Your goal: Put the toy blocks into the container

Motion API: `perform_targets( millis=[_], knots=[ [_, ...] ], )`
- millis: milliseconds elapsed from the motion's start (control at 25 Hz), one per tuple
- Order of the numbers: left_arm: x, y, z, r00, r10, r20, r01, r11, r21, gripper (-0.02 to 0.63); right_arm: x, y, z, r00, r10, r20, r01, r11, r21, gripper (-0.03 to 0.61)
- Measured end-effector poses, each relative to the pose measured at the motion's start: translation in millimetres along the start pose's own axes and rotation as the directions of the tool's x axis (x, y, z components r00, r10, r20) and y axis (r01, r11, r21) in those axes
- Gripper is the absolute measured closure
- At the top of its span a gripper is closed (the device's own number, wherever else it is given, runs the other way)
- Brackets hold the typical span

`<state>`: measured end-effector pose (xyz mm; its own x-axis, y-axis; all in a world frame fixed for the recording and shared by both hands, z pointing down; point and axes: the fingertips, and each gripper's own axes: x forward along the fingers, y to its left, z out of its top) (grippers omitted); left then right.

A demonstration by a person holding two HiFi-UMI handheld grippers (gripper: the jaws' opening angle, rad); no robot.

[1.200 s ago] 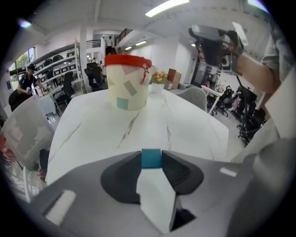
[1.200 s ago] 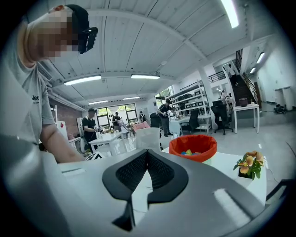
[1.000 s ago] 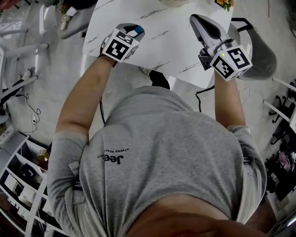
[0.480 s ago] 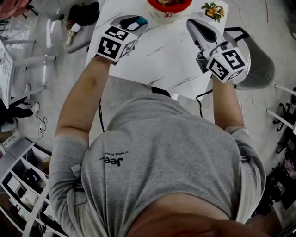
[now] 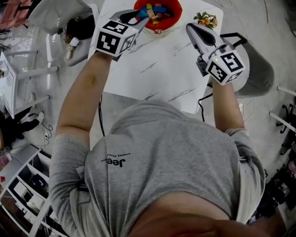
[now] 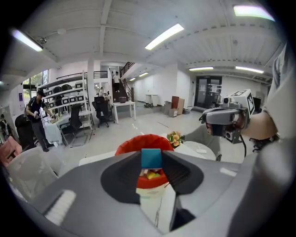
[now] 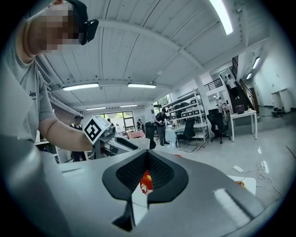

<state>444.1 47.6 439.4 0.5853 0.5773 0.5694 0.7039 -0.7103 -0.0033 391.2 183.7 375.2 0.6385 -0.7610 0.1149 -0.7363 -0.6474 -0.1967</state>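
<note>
Over white marbled desk (image 5: pixel 162 69), my left gripper (image 5: pixel 137 17) jaws pinch blue block (image 6: pixel 151 157) at red container (image 5: pixel 178 11); right gripper (image 7: pixel 147 152) jaws pressed together. Glossy floor (image 6: pixel 138 122), shelving (image 6: pixel 69 95) beyond.

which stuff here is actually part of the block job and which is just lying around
Job:
- blue block, clamped in the left gripper
- red container
- coloured blocks inside it

Lying about:
- flower ornament on the white table
- right gripper, shut and empty

blocks (image 5: pixel 156 10) in container (image 5: pixel 177 14) on table (image 5: pixel 162 69), flowers (image 5: pixel 206 19) to its right
</note>
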Motion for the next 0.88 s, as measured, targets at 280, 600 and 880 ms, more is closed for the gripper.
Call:
perform_targets(
  millis=[280, 600, 880],
  knots=[
    [34, 13, 16, 1.000, -0.008, -0.013, 0.008, 1.000, 0.017, 0.420, 1, -22, -8, 1.000, -0.009, -0.015, 0.009, 1.000, 0.021, 0.575],
    [54, 20, 13, 1.000, 0.001, -0.015, -0.001, 0.999, -0.045, 0.285, 1, -38, -9, 1.000, -0.019, -0.022, 0.020, 0.999, 0.031, 0.575],
    [32, 23, 17, 0.997, 0.015, 0.073, -0.010, 0.997, -0.074, 0.279, 21, -33, -13, 0.999, 0.030, -0.027, -0.029, 0.999, 0.034, 0.575]
  ],
)
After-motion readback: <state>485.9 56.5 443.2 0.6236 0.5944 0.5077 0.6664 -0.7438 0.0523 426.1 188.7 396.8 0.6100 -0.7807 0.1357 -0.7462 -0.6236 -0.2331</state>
